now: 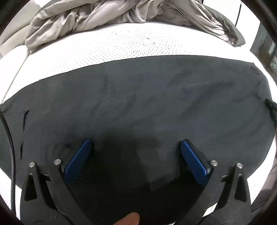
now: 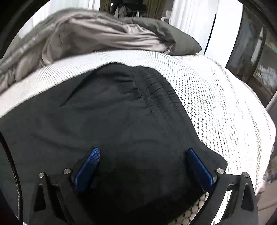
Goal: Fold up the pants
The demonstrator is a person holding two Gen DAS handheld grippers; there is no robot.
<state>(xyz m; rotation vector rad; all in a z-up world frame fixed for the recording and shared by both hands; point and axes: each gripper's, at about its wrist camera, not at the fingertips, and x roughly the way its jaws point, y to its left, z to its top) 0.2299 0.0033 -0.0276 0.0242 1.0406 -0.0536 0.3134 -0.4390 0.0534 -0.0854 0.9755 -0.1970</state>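
A: Where are the pants?

B: Spread flat across the near part of the white mattress. In the left wrist view the dark cloth fills most of the frame from left to right, with its far edge running along the bare honeycomb-patterned mattress top. In the right wrist view you can see the gathered waistband toward the far right of the garment, and the cloth's right edge slanting down toward the near side.

A: And the left gripper?

B: Its two blue pads are spread wide, with nothing between them. It hovers over the near part of the pants; I cannot tell whether the tips touch the cloth. A fingertip shows at the near edge of that view.

A: The right gripper?

B: Also spread wide and holding nothing. It is over the near right part of the pants, with its right pad close to the cloth's right edge, where the mattress shows just beside it.

A: Anything else on the bed?

B: A crumpled grey blanket is heaped at the far side, well apart from the pants, and a dark grey pillow lies beside it at the far right.
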